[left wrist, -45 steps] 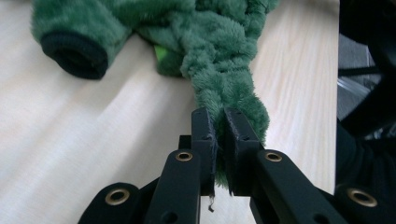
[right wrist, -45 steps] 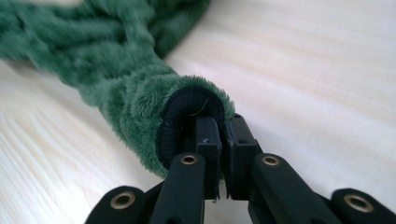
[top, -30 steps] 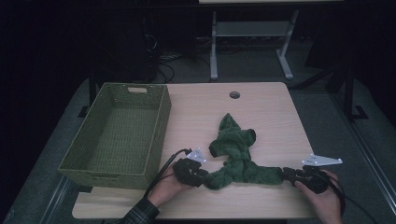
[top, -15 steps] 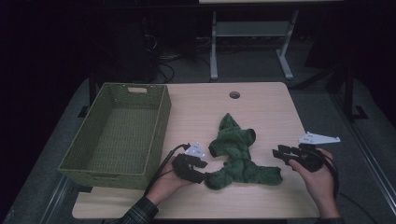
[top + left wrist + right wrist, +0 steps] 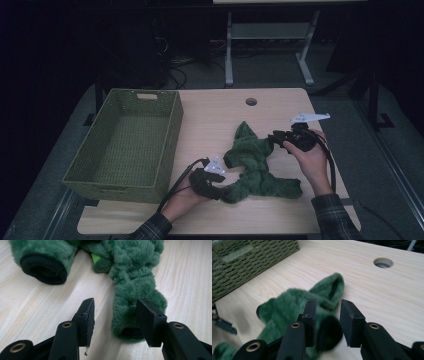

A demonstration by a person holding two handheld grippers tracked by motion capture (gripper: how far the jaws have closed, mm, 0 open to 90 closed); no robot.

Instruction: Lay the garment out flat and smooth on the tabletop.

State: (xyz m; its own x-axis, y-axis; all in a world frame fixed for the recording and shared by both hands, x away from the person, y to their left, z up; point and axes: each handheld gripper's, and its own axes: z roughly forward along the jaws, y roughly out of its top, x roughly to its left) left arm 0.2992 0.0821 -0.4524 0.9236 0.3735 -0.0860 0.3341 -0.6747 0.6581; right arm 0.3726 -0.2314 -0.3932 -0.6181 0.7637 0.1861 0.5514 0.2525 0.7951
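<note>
A fuzzy green garment (image 5: 252, 162) with dark cuffs lies crumpled on the wooden table (image 5: 215, 115). My left gripper (image 5: 219, 191) rests at the garment's lower left end. In the left gripper view it (image 5: 117, 312) is open, with a sleeve end (image 5: 130, 302) lying between the jaws against the right one. A second dark cuff (image 5: 43, 268) lies farther off to the left. My right gripper (image 5: 276, 138) is held at the garment's right side. In the right gripper view it (image 5: 328, 312) is open, a blurred dark cuff (image 5: 329, 333) sitting between the jaws.
An empty green woven basket (image 5: 172, 130) stands on the table's left half, seen also as a basket (image 5: 242, 262) in the right gripper view. A round cable hole (image 5: 251, 101) sits near the far edge. Bare wood lies behind the garment.
My right gripper left the sleeve end at the lower right and moved up and left to the garment's middle right. The left gripper shifted only slightly.
</note>
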